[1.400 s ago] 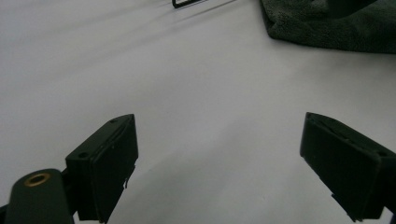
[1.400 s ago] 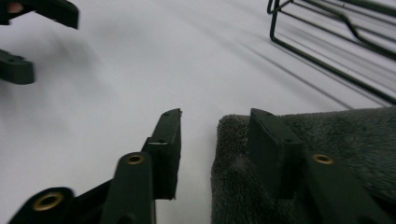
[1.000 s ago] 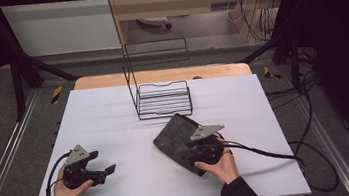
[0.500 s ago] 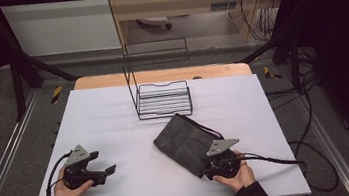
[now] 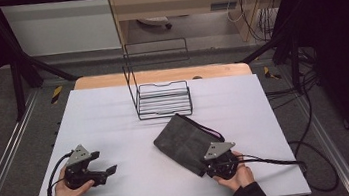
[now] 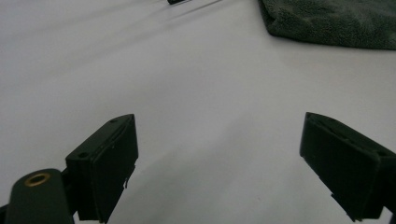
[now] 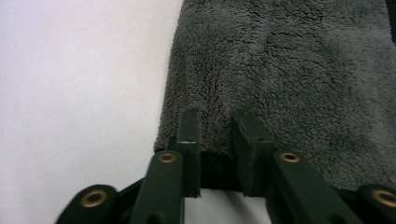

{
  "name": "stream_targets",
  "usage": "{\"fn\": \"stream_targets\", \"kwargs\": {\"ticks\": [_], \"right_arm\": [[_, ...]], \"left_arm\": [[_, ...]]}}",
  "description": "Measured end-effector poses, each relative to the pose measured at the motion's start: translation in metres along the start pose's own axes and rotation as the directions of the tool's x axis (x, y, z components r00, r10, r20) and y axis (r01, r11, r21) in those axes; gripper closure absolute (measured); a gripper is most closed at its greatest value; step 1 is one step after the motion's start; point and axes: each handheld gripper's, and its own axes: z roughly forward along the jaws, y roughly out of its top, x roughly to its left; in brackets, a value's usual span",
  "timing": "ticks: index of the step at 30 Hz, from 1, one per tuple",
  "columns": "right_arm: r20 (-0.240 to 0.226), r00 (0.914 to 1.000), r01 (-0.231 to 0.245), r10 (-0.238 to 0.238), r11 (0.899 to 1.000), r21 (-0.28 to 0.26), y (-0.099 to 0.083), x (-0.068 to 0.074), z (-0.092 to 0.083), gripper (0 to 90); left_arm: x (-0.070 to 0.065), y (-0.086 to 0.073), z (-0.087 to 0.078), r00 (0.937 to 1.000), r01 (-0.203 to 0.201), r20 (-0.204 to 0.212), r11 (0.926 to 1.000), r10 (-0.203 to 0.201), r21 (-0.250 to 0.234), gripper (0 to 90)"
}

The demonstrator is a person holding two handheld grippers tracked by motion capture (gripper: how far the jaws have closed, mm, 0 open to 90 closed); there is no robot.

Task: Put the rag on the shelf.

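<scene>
right gripper (image 7: 212,135) jaws just closing, pinching near edge of dark grey towel (image 5: 188,144) lying on white worktop (image 5: 114,115). left gripper (image 6: 224,154) spread, idle. lift slowly; check the pinch took every layer.

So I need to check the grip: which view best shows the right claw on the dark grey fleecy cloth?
The right gripper view: the right claw pinches the dark grey fleecy cloth at its edge. The high view shows its whole outline; the left gripper view, one corner.

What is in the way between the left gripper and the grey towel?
Nothing visible. Bare white table lies between the left gripper, fingers wide open, and the grey towel. The right gripper has just closed on the towel's near edge.
</scene>
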Motion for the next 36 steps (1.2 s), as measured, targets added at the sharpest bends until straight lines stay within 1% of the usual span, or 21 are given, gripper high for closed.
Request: {"fn": "stream_targets", "kwargs": {"ticks": [2,6,7,9,11,15,16,20,22,23,24,25,27,29,30,31,32,33,34,35,36], "right_arm": [[-0.002,1.0,-0.008,0.008,1.0,0.008,0.003,-0.001,0.0,81.2],[-0.01,0.9999,-0.012,0.012,1.0,0.005,0.005,-0.003,-0.002,82.3],[-0.012,0.9997,-0.019,0.019,1.0,0.004,0.006,-0.003,-0.003,82.5],[-0.018,0.9993,-0.033,0.032,0.999,-0.014,0.01,-0.001,-0.007,82.6],[-0.02,0.9992,-0.034,0.034,0.999,-0.023,0.012,-0.001,-0.009,82.6],[-0.048,0.9968,-0.068,0.065,0.996,-0.062,0.017,0.003,-0.012,82.7],[-0.053,0.9959,-0.076,0.073,0.995,-0.064,0.018,0.004,-0.012,82.7],[-0.07,0.9946,-0.08,0.076,0.995,-0.056,0.022,0.008,-0.009,82.9],[-0.075,0.9936,-0.09,0.085,0.994,-0.068,0.023,0.008,-0.009,83.0],[-0.087,0.9918,-0.1,0.094,0.992,-0.075,0.023,0.008,-0.009,83.0],[-0.117,0.9872,-0.118,0.108,0.989,-0.084,0.025,0.01,-0.008,83.0],[-0.117,0.9872,-0.118,0.108,0.989,-0.084,0.025,0.01,-0.008,83.0],[-0.138,0.9841,-0.124,0.111,0.989,-0.085,0.027,0.014,-0.004,83.0],[-0.149,0.9827,-0.123,0.109,0.989,-0.082,0.03,0.017,0.002,82.4],[-0.157,0.9806,-0.129,0.118,0.99,-0.062,0.03,0.018,0.006,81.0],[-0.161,0.9795,-0.129,0.12,0.991,-0.044,0.03,0.018,0.01,76.8],[-0.166,0.9784,-0.132,0.123,0.99,-0.043,0.028,0.018,0.012,70.0],[-0.18,0.9759,-0.135,0.124,0.99,-0.047,0.027,0.017,0.013,64.3],[-0.18,0.9754,-0.14,0.127,0.988,-0.061,0.027,0.015,0.011,59.8],[-0.17,0.9763,-0.149,0.133,0.985,-0.082,0.026,0.013,0.007,53.8],[-0.16,0.9764,-0.162,0.145,0.982,-0.098,0.026,0.008,0.001,52.1]], "left_arm": [[0.0,0.0,0.0,1.0,0.0,0.0,1.0,0.0,-0.002,11.7],[0.001,0.0,-0.001,1.0,0.002,0.001,1.0,-0.002,-0.004,11.8],[0.001,0.0,0.0,1.0,0.001,0.001,1.0,-0.001,-0.003,11.8],[0.001,0.0,0.0,1.0,-0.001,0.0,1.0,0.001,-0.001,11.8],[0.001,0.0,0.0,1.0,-0.002,0.001,1.0,0.002,-0.002,11.8],[0.001,0.0,0.0,1.0,0.001,0.001,1.0,-0.001,-0.001,11.8],[0.001,0.0,0.0,1.0,0.0,0.001,1.0,0.0,-0.001,11.8],[0.001,0.0,0.0,1.0,-0.001,0.001,1.0,0.001,-0.002,11.8],[0.001,0.0,0.0,1.0,0.001,0.001,1.0,-0.001,-0.002,11.8],[0.001,0.0,0.0,1.0,0.001,0.001,1.0,-0.001,-0.002,11.8],[0.001,0.0,0.0,1.0,0.001,0.001,1.0,-0.001,-0.002,11.8],[0.001,0.0,0.0,1.0,0.001,0.0,1.0,-0.001,0.0,11.8],[0.001,0.0,0.001,1.0,0.0,0.0,1.0,0.0,0.001,11.8],[0.001,0.0,0.0,1.0,0.0,0.0,1.0,0.0,0.0,11.8],[0.001,0.0,0.0,1.0,0.0,0.0,1.0,0.0,-0.001,11.8],[0.001,0.0,0.0,1.0,0.0,0.0,1.0,0.0,-0.002,11.8],[0.001,0.0,0.0,1.0,0.0,0.0,1.0,0.0,-0.002,11.8],[0.001,0.0,-0.001,1.0,0.002,0.001,1.0,-0.002,-0.004,11.8],[0.001,0.0,-0.001,1.0,0.002,0.001,1.0,-0.002,-0.005,11.8],[0.001,0.0,-0.001,1.0,0.002,0.0,1.0,-0.002,-0.005,11.8],[0.001,0.0,-0.001,1.0,0.002,0.0,1.0,-0.002,-0.005,11.8]]}}
